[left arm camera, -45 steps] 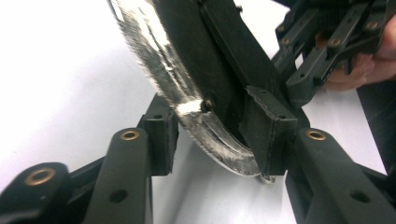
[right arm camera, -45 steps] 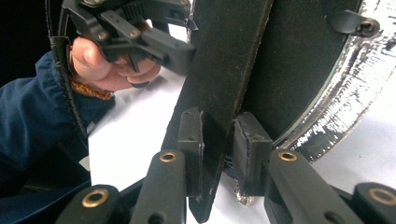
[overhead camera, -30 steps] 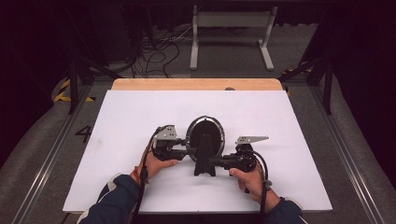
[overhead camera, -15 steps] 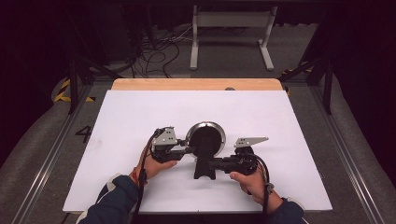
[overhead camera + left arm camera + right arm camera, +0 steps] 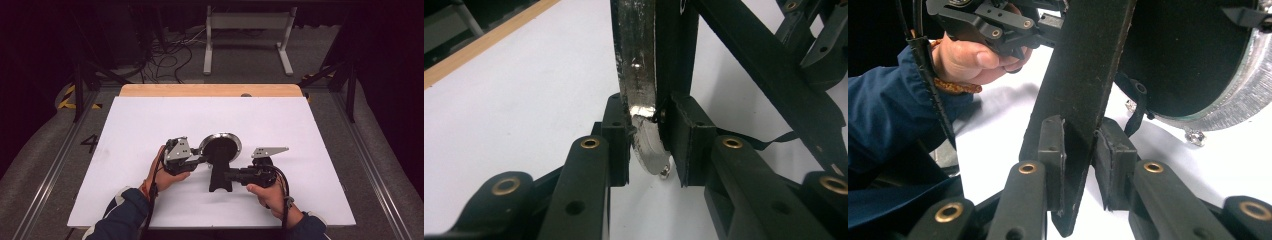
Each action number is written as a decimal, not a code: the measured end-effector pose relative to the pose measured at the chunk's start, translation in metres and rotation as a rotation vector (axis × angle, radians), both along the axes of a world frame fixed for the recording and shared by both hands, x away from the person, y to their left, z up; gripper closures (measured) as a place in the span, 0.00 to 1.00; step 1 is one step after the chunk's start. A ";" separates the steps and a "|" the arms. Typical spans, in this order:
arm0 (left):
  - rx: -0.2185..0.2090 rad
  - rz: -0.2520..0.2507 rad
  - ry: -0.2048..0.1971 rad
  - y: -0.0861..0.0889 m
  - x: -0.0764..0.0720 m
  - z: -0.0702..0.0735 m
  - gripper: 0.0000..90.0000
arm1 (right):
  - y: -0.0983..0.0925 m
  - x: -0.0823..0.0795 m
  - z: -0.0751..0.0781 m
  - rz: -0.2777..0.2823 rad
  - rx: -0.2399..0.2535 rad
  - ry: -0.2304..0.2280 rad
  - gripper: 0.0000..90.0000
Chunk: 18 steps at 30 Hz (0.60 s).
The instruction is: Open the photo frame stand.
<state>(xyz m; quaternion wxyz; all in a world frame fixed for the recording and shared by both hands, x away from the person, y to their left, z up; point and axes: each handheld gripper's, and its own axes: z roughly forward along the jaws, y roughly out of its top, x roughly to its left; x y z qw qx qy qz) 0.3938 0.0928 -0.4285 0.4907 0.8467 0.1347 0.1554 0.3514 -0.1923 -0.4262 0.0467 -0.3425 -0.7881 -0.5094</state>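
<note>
Worktop (image 5: 150,130), white, sits amid dark floor and cables (image 5: 170,55). A pan (image 5: 220,150) lies centrally, handle (image 5: 220,175) toward six o'clock. Left gripper (image 5: 646,145) has just been closing, grasping the rim. Right gripper (image 5: 1078,165) clamps the handle.

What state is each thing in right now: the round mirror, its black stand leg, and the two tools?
Round mirror: propped tilted off the white table, silver rim clamped at its edge.
Black stand leg: folded out from the mirror's back, held near its lower end.
Left tool: has just been closing; pads press the mirror's rim.
Right tool: shut on the stand leg.
</note>
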 end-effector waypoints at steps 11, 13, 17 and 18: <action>0.025 0.029 -0.065 -0.002 0.008 -0.001 0.79 | 0.003 0.009 -0.001 -0.036 -0.031 -0.024 0.84; 0.032 0.040 -0.080 -0.003 0.009 -0.001 0.79 | 0.003 0.012 -0.002 -0.043 -0.036 -0.025 0.84; 0.045 0.056 -0.099 -0.006 0.011 -0.001 0.78 | 0.002 0.016 -0.002 -0.050 -0.036 -0.028 0.84; 0.050 0.066 -0.115 -0.008 0.012 -0.001 0.78 | 0.002 0.017 -0.002 -0.054 -0.041 -0.031 0.84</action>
